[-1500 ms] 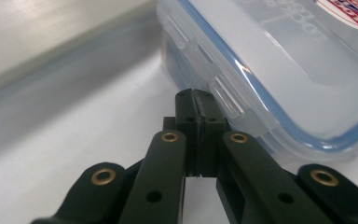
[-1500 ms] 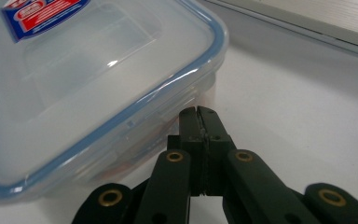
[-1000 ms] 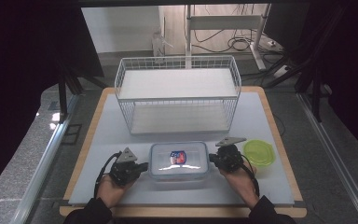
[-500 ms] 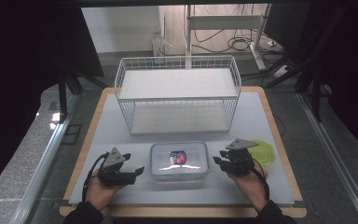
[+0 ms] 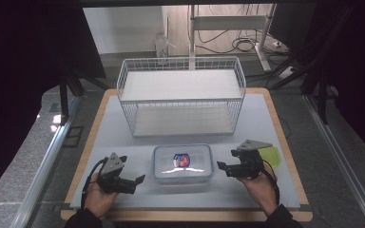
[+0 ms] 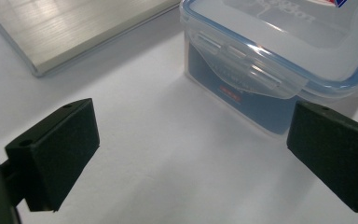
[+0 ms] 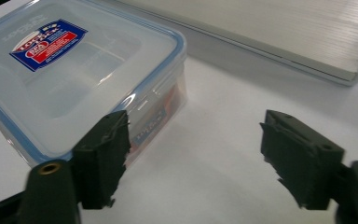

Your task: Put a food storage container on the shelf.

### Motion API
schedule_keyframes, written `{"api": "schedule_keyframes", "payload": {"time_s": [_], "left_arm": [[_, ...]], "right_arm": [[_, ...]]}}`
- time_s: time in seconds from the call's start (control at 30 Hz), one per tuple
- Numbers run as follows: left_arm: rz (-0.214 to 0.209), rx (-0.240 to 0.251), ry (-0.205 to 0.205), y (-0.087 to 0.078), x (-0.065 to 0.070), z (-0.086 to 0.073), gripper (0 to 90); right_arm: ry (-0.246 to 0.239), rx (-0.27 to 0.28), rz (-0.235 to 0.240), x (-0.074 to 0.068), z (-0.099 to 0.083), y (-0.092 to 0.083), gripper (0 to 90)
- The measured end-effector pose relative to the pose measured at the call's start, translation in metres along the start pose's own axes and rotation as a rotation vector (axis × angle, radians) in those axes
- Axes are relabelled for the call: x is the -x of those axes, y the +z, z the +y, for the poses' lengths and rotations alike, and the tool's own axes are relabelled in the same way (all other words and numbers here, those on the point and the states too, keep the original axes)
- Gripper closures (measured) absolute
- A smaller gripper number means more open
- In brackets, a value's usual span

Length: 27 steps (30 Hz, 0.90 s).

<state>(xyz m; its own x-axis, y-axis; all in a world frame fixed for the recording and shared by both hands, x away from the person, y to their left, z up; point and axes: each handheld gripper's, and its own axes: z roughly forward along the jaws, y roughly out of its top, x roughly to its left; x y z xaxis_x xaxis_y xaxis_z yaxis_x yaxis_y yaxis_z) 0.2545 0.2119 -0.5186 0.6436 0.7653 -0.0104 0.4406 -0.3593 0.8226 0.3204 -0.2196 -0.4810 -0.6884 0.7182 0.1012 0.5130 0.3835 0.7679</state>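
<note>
Clear plastic container (image 5: pixel 183 164), lid latched, looks light, rigid, slick; best gripped at its side latch flaps. Left gripper (image 5: pixel 135 183) and right gripper (image 5: pixel 222 167) flank it, both released, jaws just opening, nothing between.

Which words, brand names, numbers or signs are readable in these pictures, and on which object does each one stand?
"LOCK&LOCK": embossed along the edge of the clear lid of the plastic container, partly legible in the right gripper view.
Red and blue sticker on the lid: its print is too blurred to read.
Small red label on the container's side wall: too small to read.
The wire basket bears no text.
</note>
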Motion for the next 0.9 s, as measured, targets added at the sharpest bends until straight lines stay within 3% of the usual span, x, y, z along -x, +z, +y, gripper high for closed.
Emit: {"api": "schedule_keyframes", "payload": {"time_s": [0.13, 0.33, 0.5, 0.7, 0.9], "left_arm": [[-0.005, 0.01, 0.005, 0.0, 0.001, 0.001, 2.1], [-0.05, -0.003, 0.003, -0.002, 0.006, 0.01, 1.9], [-0.077, -0.02, -0.002, 0.0, 0.007, 0.017, 1.5], [-0.145, -0.043, -0.03, 0.012, 0.006, 0.028, 0.6], [-0.226, -0.06, -0.066, 0.028, 0.002, 0.036, 0.2]], "right_arm": [[-0.011, 0.007, 0.018, -0.001, 0.001, 0.002, 14.4], [-0.02, 0.039, 0.056, -0.002, 0.005, 0.001, 7.7], [-0.065, 0.025, 0.109, -0.009, 0.007, 0.007, 3.4], [-0.077, -0.005, 0.154, -0.016, 0.011, 0.015, 1.0], [-0.06, -0.022, 0.161, -0.023, 0.016, 0.021, 1.5]]}}
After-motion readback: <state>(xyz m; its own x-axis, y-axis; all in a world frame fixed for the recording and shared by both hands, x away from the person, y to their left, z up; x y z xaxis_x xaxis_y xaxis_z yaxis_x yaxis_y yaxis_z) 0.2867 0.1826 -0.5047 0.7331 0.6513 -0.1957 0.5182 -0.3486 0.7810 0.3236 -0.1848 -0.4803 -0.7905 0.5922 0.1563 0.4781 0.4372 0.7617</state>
